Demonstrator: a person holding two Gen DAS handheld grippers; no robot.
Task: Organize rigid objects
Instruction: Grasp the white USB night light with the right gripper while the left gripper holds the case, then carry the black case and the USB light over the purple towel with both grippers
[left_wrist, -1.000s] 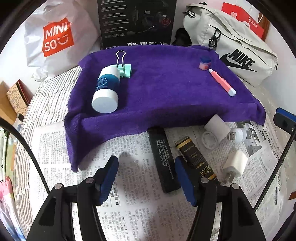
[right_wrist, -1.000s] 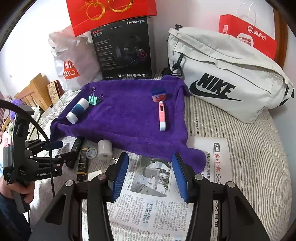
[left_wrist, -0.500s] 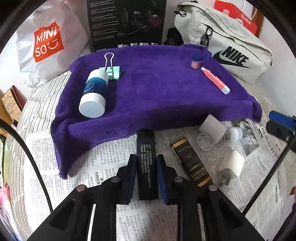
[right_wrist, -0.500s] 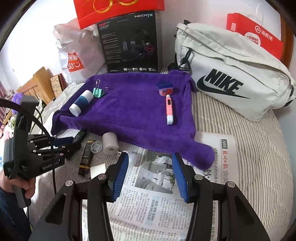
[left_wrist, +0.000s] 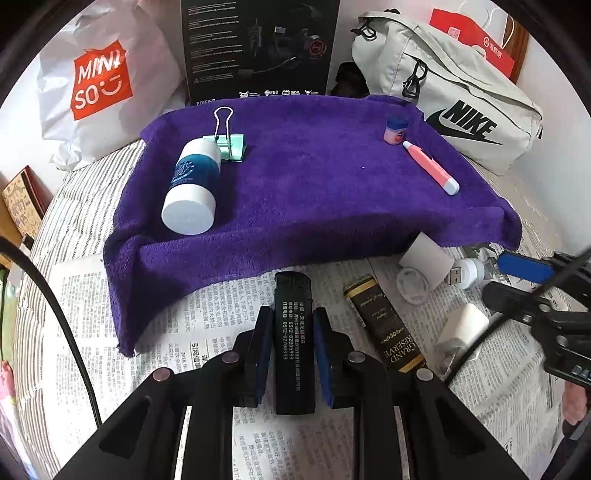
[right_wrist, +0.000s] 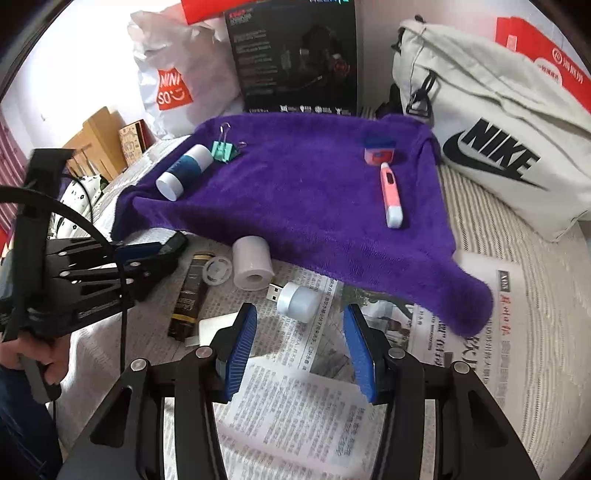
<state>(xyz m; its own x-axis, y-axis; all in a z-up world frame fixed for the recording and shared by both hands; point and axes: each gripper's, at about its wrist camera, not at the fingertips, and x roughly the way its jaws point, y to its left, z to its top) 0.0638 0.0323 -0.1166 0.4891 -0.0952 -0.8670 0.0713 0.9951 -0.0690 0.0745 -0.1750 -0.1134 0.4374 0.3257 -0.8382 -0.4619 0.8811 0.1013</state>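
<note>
A slim, glossy black rectangular lighter (left_wrist: 293, 332) with white printed lettering is being gripped between the blue ribbed pads of the left gripper (left_wrist: 291, 354), whose jaws are clenched against its long sides. The lighter is lying on printed newspaper (left_wrist: 207, 325) just in front of the fluffy purple towel's (left_wrist: 314, 184) near hem. Right of the lighter, also in front of the towel, a black-and-gold oblong box (left_wrist: 386, 326), a small white paper roll (left_wrist: 426, 260), a round translucent lid (left_wrist: 413, 286), a white cylindrical USB lamp (right_wrist: 297, 301) and a white plastic charger plug (left_wrist: 463, 326) are being left scattered on the newspaper.

On the towel's plush pile, a white cylindrical bottle with a teal label (left_wrist: 194, 186) is lying on its side, touching a mint-green metal binder clip (left_wrist: 231, 142) at the far left; at the far right, a small pink jar with a blue cap (left_wrist: 396, 130) is standing just beside a pink-and-white plastic pen-shaped tube (left_wrist: 430, 168).

The right gripper (right_wrist: 301, 354) is being held above the newspaper near the USB lamp, its jaws released and spread wide with nothing between them.
</note>
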